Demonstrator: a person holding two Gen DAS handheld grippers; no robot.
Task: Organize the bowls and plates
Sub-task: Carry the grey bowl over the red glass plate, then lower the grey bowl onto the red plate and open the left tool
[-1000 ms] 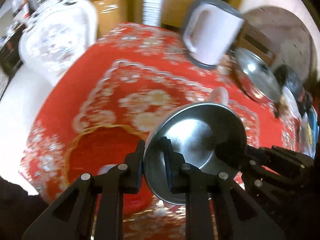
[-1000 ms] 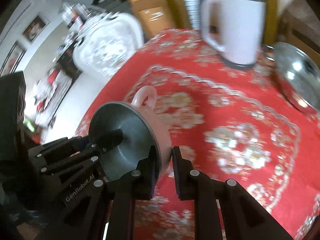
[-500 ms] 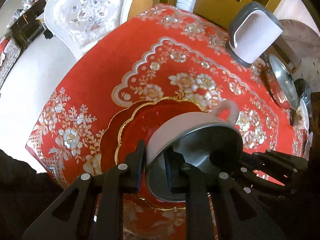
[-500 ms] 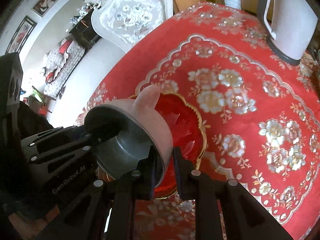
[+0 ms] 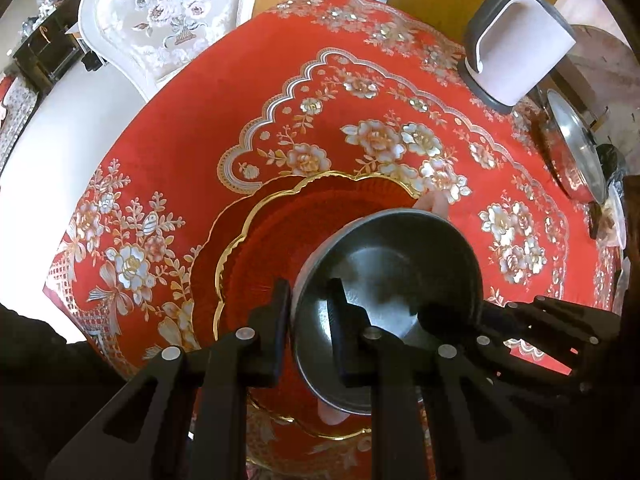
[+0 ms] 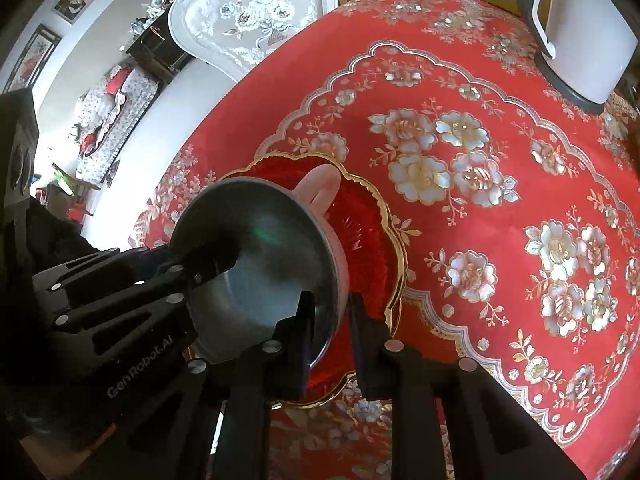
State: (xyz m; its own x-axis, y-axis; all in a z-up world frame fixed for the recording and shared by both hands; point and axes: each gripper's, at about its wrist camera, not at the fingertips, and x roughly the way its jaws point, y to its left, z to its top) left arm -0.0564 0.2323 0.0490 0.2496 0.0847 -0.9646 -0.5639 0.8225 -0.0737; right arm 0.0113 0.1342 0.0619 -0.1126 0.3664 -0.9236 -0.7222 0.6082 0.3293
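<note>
We hold a steel bowl (image 5: 392, 280) with pink handles between both tools, above a red plate (image 5: 256, 248) with a gold scalloped rim. Our left gripper (image 5: 310, 316) has its fingers nearly closed, pinching the bowl's rim on its left side, one finger inside and one outside. Our right gripper (image 6: 330, 328) pinches the opposite rim the same way, its fingers almost together around the wall. The bowl (image 6: 256, 264) sits tilted over the plate (image 6: 368, 248); we cannot tell whether it touches. The plate lies on the red flowered tablecloth (image 5: 192, 120), with a white kettle (image 5: 516, 60) well beyond the plate.
</note>
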